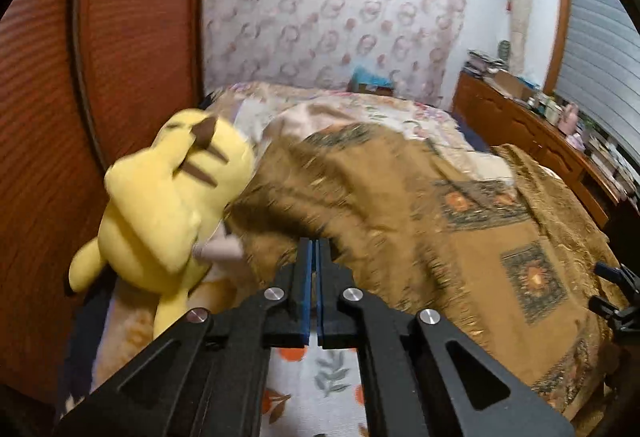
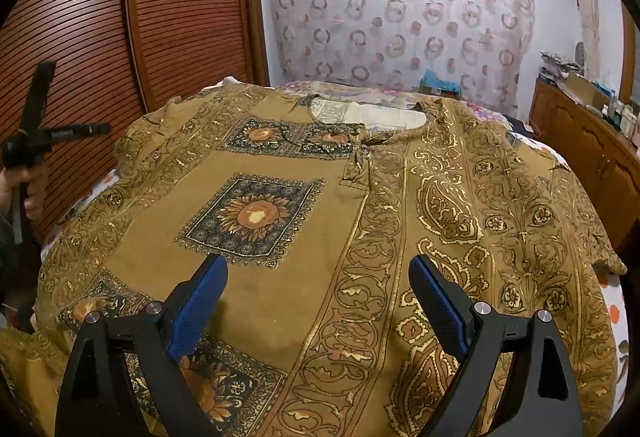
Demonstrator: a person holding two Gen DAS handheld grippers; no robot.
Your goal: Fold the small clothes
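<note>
Left wrist view: left gripper (image 1: 316,249) at lower centre, blue pads (image 1: 306,289) pressed together and clamped on an edge of the brown patterned garment (image 1: 400,205), which is pulled up into a blurred ridge running from the fingertips toward the centre of the frame. The rest of the garment drapes down to the right over the bed, its square flower panels visible at right. Yellow plush toy (image 1: 168,197) lies at left, just beside the lifted fabric and against the red-brown slatted wardrobe door (image 1: 132,37). White sheet with orange flower print (image 1: 316,377) shows at bottom centre between the gripper's arms. Patterned wall hanging (image 1: 332,9) fills the upper centre; wooden dresser (image 1: 532,141) with clutter runs along the right edge. Right wrist view: right gripper (image 2: 318,277) at lower centre, jaws wide apart, nothing between them; the blue pads (image 2: 198,313) sit over the garment (image 2: 320,217), contact with it can't be told. Garment is spread flat across most of the frame, neckline (image 2: 372,117) at the far end in the upper centre, sunflower square panel (image 2: 252,217) left of centre, ornate scroll bands down the right half. At the left edge a hand (image 2: 28,189) grips a black handle with a black cross-shaped mount above it. Slatted wardrobe door (image 2: 120,17) upper left, wall hanging (image 2: 400,9) upper centre, dresser (image 2: 580,141) at right.
</note>
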